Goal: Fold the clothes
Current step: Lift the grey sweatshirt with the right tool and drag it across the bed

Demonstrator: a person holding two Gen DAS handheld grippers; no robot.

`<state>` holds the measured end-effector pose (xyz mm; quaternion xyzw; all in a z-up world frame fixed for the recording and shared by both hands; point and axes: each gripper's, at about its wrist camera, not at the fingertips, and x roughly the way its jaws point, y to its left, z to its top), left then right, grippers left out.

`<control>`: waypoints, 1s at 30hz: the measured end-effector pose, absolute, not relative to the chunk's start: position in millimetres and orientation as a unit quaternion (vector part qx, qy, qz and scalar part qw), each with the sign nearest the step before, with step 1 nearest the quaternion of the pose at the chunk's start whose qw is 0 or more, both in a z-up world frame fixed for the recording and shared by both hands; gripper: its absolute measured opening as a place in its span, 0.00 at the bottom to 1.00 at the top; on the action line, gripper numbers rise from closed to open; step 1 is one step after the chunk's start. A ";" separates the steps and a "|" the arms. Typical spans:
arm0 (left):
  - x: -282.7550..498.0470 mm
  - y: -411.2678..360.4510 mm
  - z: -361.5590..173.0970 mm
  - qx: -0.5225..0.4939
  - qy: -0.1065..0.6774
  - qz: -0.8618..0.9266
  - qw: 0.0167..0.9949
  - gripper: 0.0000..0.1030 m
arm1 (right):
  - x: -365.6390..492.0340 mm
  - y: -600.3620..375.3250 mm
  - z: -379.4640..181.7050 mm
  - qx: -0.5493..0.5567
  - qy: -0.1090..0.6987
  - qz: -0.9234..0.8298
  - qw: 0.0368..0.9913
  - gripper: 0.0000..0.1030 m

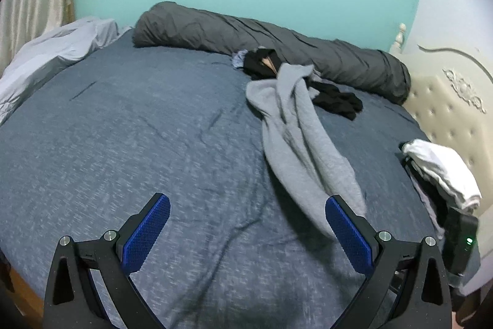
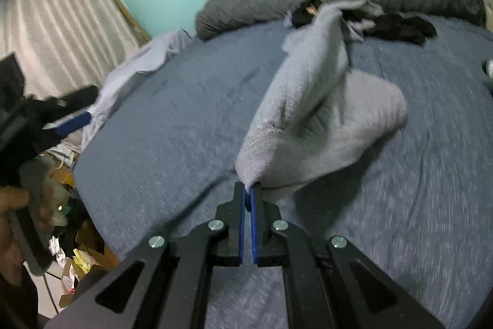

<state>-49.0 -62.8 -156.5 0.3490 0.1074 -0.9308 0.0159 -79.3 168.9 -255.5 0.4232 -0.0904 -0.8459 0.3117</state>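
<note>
A light grey fleece garment [image 2: 320, 113] stretches across the blue bed sheet [image 2: 172, 125]. My right gripper [image 2: 248, 188] is shut on its near edge and lifts that end off the bed. In the left wrist view the same grey garment [image 1: 295, 137] runs from the far pile toward the lower right. My left gripper [image 1: 248, 208] hangs open over the sheet [image 1: 123, 128], nothing between its blue pads [image 1: 144, 233], and the garment's end lies beside its right finger. The left gripper [image 2: 72, 121] also shows at the left edge of the right wrist view, blurred.
A rolled dark grey duvet [image 1: 277, 48] lies along the far wall. Black clothes [image 1: 336, 100] lie beside it. White and dark folded clothes [image 1: 443, 171] sit at the right by the cream headboard [image 1: 446, 100]. A pale sheet [image 1: 52, 57] lies at left. Floor clutter [image 2: 74, 248] lies beside the bed.
</note>
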 end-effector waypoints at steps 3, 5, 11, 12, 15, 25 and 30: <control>-52.3 -52.1 -162.0 0.358 0.103 -0.928 0.005 1.00 | -80.4 183.1 -265.9 0.439 -0.118 -0.841 0.292 0.06; -55.6 -46.0 -166.1 0.362 0.099 -0.927 -0.002 1.00 | -82.3 202.4 -267.1 0.437 -0.134 -0.847 0.271 0.19; -76.0 -21.5 -190.3 0.385 0.092 -0.918 -0.026 1.00 | -92.2 281.0 -269.4 0.403 -0.215 -0.867 0.201 0.48; -80.7 -15.8 -196.0 0.390 0.088 -0.916 -0.030 1.00 | -96.5 293.5 -273.0 0.401 -0.227 -0.868 0.187 0.48; -97.2 4.6 -213.8 0.407 0.067 -0.910 -0.040 1.00 | -107.0 318.8 -285.0 0.399 -0.251 -0.869 0.147 0.48; -160.2 72.3 -257.4 0.446 0.013 -0.892 -0.075 1.00 | -129.4 341.0 -325.8 0.380 -0.259 -0.879 0.130 0.50; -192.6 100.3 -275.5 0.462 0.002 -0.882 -0.093 1.00 | -138.2 347.9 -339.9 0.386 -0.275 -0.870 0.133 0.51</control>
